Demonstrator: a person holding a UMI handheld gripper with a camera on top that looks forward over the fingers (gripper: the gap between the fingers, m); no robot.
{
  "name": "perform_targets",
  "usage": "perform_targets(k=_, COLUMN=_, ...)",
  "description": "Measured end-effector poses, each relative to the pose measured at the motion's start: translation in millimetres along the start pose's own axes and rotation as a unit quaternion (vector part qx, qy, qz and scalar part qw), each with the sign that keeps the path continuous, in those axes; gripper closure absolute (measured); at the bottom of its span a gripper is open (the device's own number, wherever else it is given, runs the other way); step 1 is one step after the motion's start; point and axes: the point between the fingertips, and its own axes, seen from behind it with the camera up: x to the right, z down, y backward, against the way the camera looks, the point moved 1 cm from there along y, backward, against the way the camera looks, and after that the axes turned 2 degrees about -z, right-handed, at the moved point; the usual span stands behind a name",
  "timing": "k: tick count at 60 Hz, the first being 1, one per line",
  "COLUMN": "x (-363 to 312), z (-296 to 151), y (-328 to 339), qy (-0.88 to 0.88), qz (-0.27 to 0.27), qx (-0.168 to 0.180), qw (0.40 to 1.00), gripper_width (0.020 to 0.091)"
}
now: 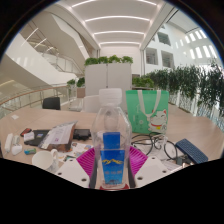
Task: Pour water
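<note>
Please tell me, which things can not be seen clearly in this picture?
- Bottle: its base is hidden behind the gripper pads; the water level is unclear.
- No cup to pour into can be made out among the table clutter, which is too small to name.
- Green bag: the bottle hides part of it.

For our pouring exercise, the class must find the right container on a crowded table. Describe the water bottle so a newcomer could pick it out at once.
Start at the long cluttered table in the bright atrium, then find the green bag standing on it. Nearer than the bag, the clear water bottle stands upright between the pink pads of the hand-held gripper. Unlike the flat clutter around it, it is tall, see-through and blue-labelled.
</note>
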Motion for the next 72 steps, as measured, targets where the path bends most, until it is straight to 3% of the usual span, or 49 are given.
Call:
perform_targets(k=14, x=-6.5, z=63.6, y=-12.0, qy=0.019, qz=-0.043, qx=-0.005, qw=0.999, gripper_width=0.0653)
perform_targets(k=18, x=-4.5, z=59.3, y=-12.9, qy=0.014, qz=-0.045, qx=0.026, qw=0.999, gripper_width=0.0653)
perform_targets(k=29, x=-2.4, z=58.6, y=-10.9, qy=-0.006, qz=-0.05, qx=0.038, qw=0.998, gripper_width=0.0637)
perform_targets(k=33, x=-3.8, z=62.2, y=-11.7, qy=-0.006, qz=-0.052, qx=0.017, qw=0.998, gripper_width=0.0574)
perform_targets(k=35, x=-1.9, z=72.0, y=-11.2, qy=-0.017, qz=-0.047, qx=-0.016, qw=0.999, gripper_width=0.0527)
perform_targets(k=38, x=-2.1, z=85.0, y=-5.9, qy=-0.031, qz=-0.05, qx=-0.062, qw=0.996, gripper_width=0.0404)
perform_targets(k=42, x=-4.3, z=83.1, y=7.2, qy=-0.041, qz=-0.058, qx=-0.068, qw=0.995, gripper_width=0.0254)
perform_targets(k=54, x=-6.2, z=78.8, y=80.0, qy=-0.016, qz=-0.022, qx=-0.085, qw=0.996, gripper_width=0.0274)
perform_targets(k=72, x=-62.9, z=54.5, y=230.9, qy=-0.018, qz=0.05, qx=-0.094, qw=0.994, gripper_width=0.0273)
